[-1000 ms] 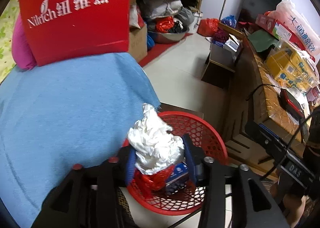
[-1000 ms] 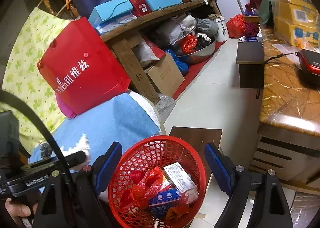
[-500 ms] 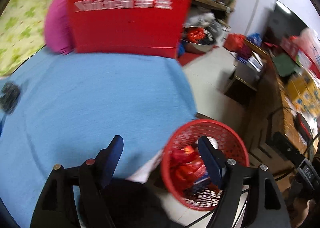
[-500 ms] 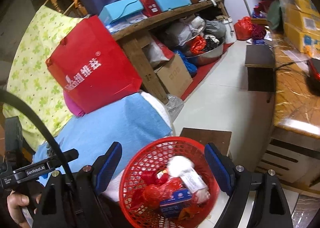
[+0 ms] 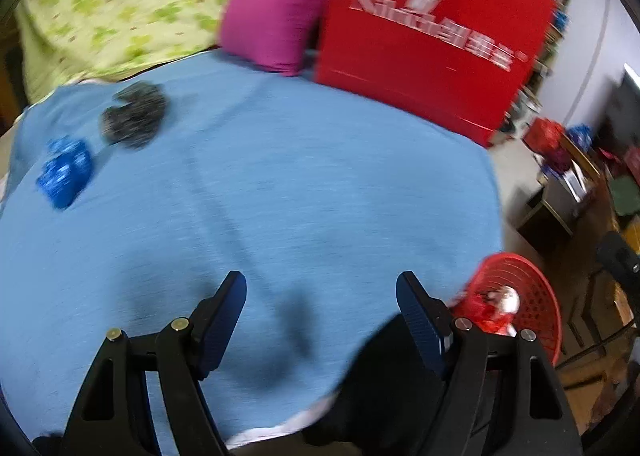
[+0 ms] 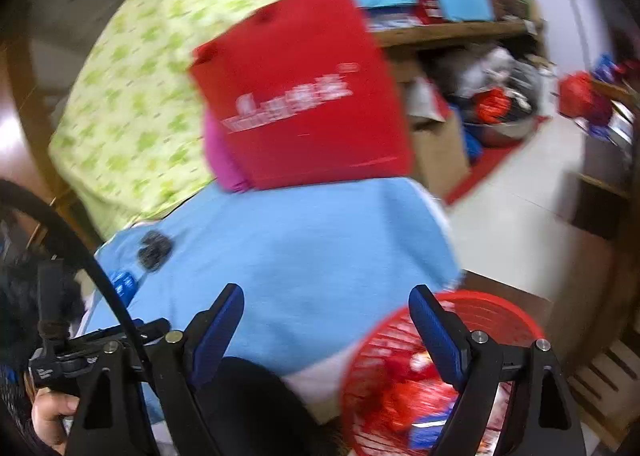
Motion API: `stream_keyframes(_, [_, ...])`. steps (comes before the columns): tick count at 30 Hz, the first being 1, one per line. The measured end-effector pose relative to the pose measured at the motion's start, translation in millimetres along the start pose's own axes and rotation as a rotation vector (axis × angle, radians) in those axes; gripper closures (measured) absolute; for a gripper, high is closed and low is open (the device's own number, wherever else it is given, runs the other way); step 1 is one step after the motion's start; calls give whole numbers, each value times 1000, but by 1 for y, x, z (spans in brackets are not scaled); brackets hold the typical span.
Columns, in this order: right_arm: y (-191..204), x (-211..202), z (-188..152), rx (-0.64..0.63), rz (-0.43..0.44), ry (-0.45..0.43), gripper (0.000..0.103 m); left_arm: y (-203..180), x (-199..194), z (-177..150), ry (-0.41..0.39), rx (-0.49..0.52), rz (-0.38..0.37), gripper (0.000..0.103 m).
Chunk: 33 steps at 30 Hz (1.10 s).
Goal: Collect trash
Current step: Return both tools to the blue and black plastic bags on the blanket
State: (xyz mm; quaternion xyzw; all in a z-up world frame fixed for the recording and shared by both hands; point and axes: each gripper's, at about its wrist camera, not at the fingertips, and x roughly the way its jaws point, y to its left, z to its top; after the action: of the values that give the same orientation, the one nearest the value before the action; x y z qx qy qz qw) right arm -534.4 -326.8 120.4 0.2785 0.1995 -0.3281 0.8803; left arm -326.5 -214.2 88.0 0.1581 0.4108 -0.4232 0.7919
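A red mesh basket [image 5: 532, 296] holds trash, with the white crumpled paper [image 5: 506, 298] on top; it also shows in the right wrist view [image 6: 496, 316]. On the blue cloth [image 5: 260, 196] lie a dark crumpled wad [image 5: 134, 118] and a blue crumpled wrapper [image 5: 64, 174]; both show in the right wrist view, the wad [image 6: 154, 250] and the wrapper [image 6: 122, 284]. My left gripper [image 5: 320, 312] is open and empty over the cloth. My right gripper [image 6: 326, 322] is open and empty, between cloth and basket.
A red paper bag [image 5: 432, 40] and a pink cushion [image 5: 276, 20] stand at the far edge of the cloth. A green patterned cloth [image 5: 120, 4] lies behind. Cluttered shelves [image 6: 452, 28] and a low table [image 5: 548, 212] line the floor at right.
My left gripper let go of the white paper, which now lies in the basket, and swung left over the blue cloth. My right gripper also turned left. Both views are motion-blurred.
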Motion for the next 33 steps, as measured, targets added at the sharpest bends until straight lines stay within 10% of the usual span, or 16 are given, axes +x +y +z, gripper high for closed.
stream_keyframes(16, [172,102,-2,-254,248,83,16,168,-15,-18,-24,-290,199,24])
stream_keyframes(33, [184,174,-18,-188,331,113,15,286,35,84,-71,-337,355,22])
